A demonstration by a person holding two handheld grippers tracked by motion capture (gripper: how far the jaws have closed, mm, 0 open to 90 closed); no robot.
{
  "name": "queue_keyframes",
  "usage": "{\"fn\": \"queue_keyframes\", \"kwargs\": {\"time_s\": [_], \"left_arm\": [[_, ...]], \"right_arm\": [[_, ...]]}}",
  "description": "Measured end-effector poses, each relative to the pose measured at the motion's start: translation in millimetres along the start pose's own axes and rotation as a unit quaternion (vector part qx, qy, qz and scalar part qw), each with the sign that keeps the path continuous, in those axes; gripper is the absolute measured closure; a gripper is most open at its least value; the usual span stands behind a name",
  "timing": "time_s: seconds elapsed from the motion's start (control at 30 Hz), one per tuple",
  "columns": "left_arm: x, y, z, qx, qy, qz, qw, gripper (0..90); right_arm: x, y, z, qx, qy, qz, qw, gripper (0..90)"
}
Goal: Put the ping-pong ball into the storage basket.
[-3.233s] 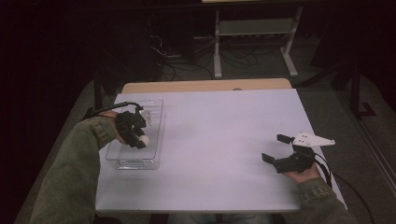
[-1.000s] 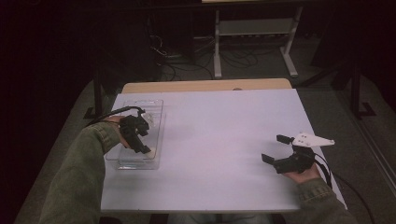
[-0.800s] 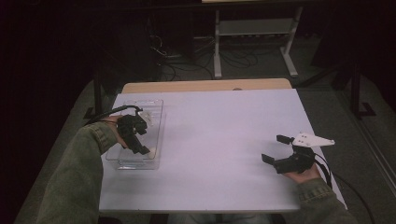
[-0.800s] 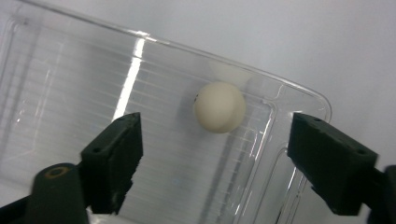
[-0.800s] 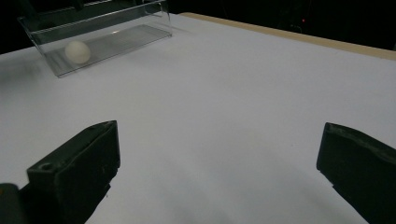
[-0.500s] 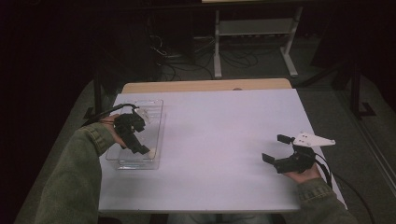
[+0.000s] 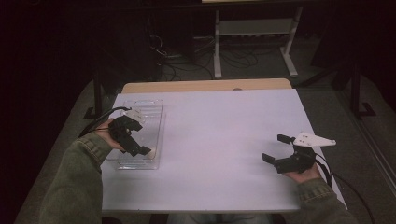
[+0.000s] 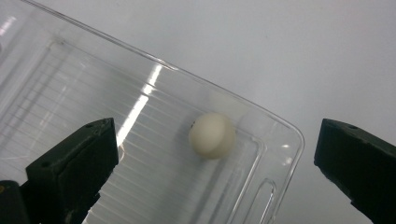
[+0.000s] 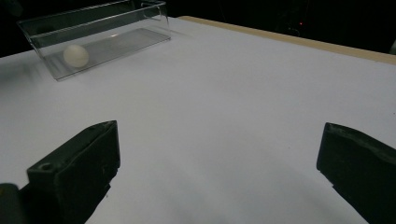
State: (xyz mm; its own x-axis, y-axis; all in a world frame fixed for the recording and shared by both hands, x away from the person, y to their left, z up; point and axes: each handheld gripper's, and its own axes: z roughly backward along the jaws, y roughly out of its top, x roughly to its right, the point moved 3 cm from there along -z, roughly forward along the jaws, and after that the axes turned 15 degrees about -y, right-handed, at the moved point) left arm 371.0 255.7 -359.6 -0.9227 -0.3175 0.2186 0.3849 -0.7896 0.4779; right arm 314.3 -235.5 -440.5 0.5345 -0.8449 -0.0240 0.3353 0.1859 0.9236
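Left gripper (image 8: 212,182) hangs right over the clear plastic tray (image 8: 84,112), jaws spread wide with nothing between them, and there below it, just ahead of the tips, lies the small white ball (image 8: 211,135) on the tray floor near a corner. That's the change: seconds ago the ball sat at the jaws, now it's free and lying in the tray, so I'd call the drop done and the hand ready to lift clear. From the high view the left gripper (image 7: 128,137) sits above the tray's near end. Across the white table (image 7: 224,135), well apart, the right gripper (image 7: 285,154) waits, jaws parted on nothing, bare tabletop under it. Far off to its front-left it sees the tray (image 9: 93,28) with the ball (image 9: 75,55) resting inside.
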Motion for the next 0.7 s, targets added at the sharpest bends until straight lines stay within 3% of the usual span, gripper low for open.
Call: {"fn": "queue_keyframes", "kwargs": {"time_s": [0.2,0.27,0.33,0.7], "left_arm": [[9.8,-1.4,-0.1,0.013,0.022,-0.020,0.9995,0.0],[13.1,-2.4,-1.9,0.002,0.033,-0.026,0.9991,0.0],[16.2,-3.2,-2.7,0.008,0.032,-0.032,0.9990,0.0],[25.0,-17.5,-1.4,0.062,0.046,-0.021,0.9968,0.0]], "right_arm": [[0.3,0.1,-0.4,0.000,0.000,-0.001,1.0000,0.0],[0.1,0.2,-0.4,0.001,0.000,-0.001,1.0000,0.0],[0.0,0.2,-0.5,0.001,0.000,0.000,1.0000,0.0],[-0.2,0.4,-0.5,0.001,0.001,0.001,1.0000,0.0]]}}
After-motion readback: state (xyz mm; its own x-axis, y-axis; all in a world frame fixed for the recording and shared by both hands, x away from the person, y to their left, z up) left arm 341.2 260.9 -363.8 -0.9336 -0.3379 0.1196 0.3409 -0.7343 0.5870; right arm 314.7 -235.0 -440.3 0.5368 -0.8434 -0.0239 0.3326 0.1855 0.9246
